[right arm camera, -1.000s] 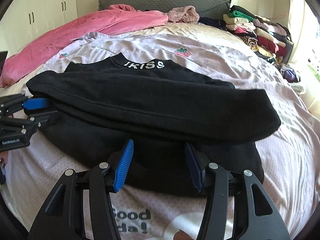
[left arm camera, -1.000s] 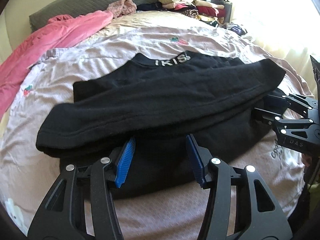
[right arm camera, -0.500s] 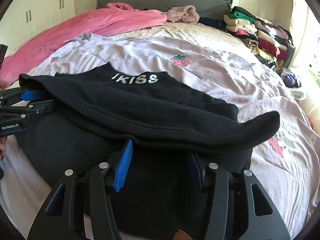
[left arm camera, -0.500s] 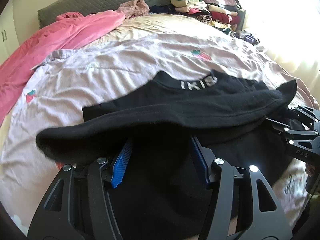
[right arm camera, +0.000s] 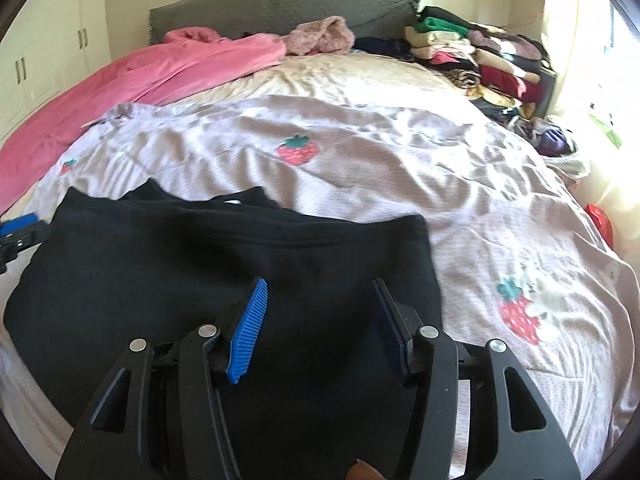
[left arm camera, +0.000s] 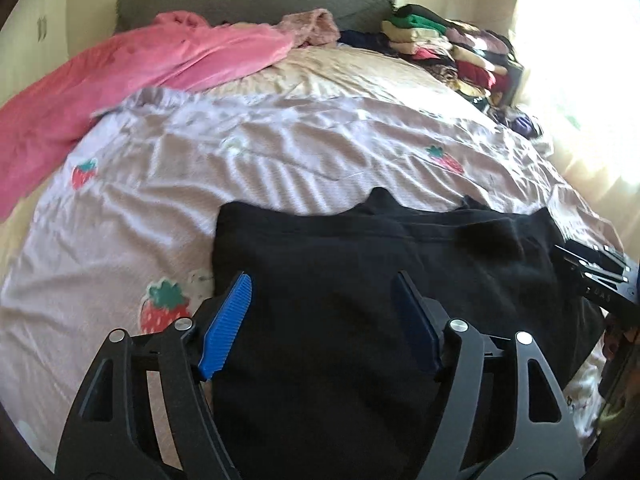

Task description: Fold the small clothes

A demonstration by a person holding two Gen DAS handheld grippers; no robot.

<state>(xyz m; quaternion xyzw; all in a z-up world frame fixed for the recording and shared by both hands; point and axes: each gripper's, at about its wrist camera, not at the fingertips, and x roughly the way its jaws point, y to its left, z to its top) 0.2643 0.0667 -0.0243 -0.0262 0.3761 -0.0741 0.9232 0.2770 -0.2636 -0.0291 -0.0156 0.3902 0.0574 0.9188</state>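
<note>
I see the black garment [left arm camera: 360,280] lying folded on the strawberry-print bedspread [left arm camera: 240,168] at the near edge of the bed. My left hand-held gripper [left arm camera: 324,320] has just been opening, pads clear of the cloth. My right hand-held gripper [right arm camera: 320,320] stands half open above it, gripping nothing.

Ahead of the gripper spread a pale strawberry-print cover [right arm camera: 360,152]. Farther off to its left lay a pink blanket [right arm camera: 160,72]; a grey headboard [right arm camera: 280,8] stood behind, stacked folded clothes [right arm camera: 480,56] to the right.
</note>
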